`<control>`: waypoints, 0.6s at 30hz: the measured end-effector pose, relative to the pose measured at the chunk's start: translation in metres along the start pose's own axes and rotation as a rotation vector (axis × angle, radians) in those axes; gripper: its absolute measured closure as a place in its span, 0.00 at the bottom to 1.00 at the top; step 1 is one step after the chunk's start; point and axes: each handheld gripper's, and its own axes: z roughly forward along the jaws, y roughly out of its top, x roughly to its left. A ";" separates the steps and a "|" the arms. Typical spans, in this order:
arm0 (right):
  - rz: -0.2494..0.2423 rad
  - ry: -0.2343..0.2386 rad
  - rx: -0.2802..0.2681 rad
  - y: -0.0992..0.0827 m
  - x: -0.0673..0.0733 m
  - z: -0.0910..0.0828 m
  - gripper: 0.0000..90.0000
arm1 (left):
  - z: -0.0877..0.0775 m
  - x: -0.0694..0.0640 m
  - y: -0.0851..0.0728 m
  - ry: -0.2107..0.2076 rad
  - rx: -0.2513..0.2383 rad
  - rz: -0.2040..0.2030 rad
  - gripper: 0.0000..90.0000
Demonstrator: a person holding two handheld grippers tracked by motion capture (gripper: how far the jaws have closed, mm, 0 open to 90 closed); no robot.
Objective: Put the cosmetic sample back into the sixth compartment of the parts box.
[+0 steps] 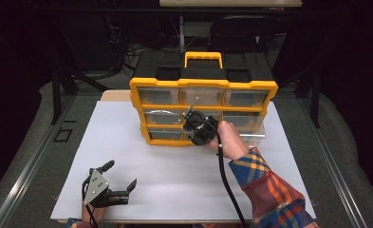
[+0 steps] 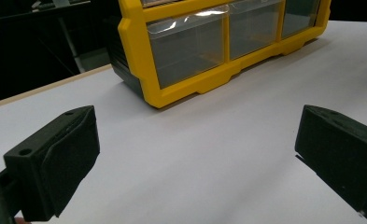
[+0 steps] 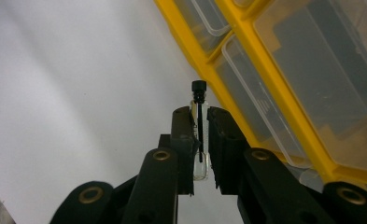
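Note:
A yellow and black drawer organizer with clear drawers stands at the back of the white table. My right gripper is up against its middle drawers, shut on a small clear glass vial with a black cap. The vial stands upright between the jaws, its cap poking out past the fingertips, close to the yellow frame. My left gripper rests low near the front left of the table, jaws wide open with nothing between them; its view looks at the organizer's bottom corner.
One clear drawer at the organizer's lower right is pulled out over the table. A black cable trails from the right gripper along a plaid sleeve. Dark chairs and cables lie behind the table.

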 end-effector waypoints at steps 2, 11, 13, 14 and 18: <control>0.003 -0.002 -0.001 0.000 -0.001 -0.001 0.90 | 0.000 0.000 0.000 0.000 0.001 0.000 0.00; 0.019 -0.020 -0.017 0.001 -0.011 -0.011 0.90 | 0.000 0.000 0.000 0.000 0.001 0.001 0.00; 0.019 -0.020 -0.020 0.001 -0.012 -0.012 0.90 | 0.000 0.000 0.000 0.000 0.002 0.000 0.00; 0.021 -0.021 -0.021 0.001 -0.014 -0.014 0.90 | 0.000 0.000 0.000 0.000 0.002 0.000 0.00; 0.026 -0.024 -0.025 0.001 -0.017 -0.017 0.90 | 0.000 0.000 0.000 0.001 0.001 0.001 0.00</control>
